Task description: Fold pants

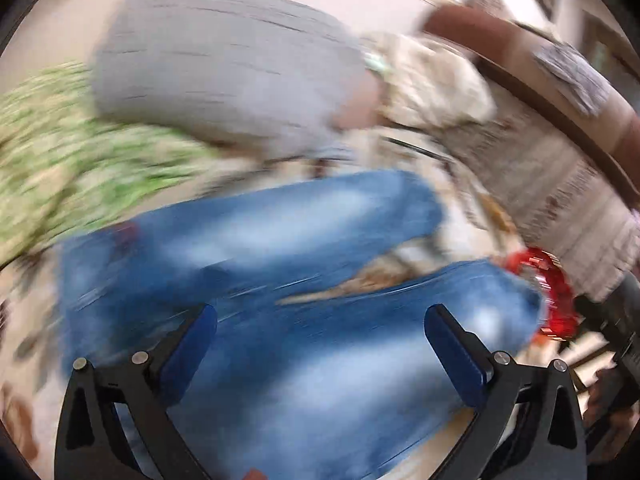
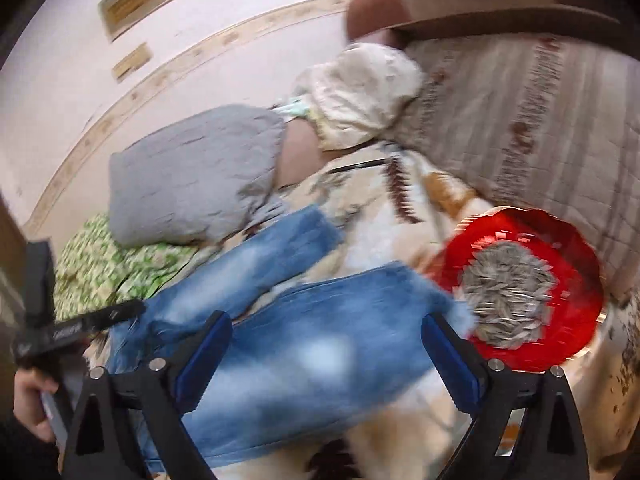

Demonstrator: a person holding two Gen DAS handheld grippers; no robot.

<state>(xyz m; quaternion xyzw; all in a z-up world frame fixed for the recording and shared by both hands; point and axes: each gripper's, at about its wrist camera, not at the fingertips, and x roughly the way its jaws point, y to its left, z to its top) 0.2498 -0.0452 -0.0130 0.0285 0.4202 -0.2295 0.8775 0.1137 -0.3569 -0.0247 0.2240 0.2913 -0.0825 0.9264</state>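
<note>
Lying under both wide-open, empty claws, left claw (image 1: 320, 332) and right claw (image 2: 326, 340), jeans (image 2: 304, 340).

A pair of blue jeans (image 2: 280, 332) in faded, washed denim is spread flat on a bed covered with a cream patterned blanket. The two legs are seen apart, splayed in a narrow V, with a strip of the blanket shown between them. In the right wrist view, the hem of one leg is seen close to a grey pillow, while the hem of the other lies just beside a red plate of seeds. Pale worn patches are visible along both legs.
</note>
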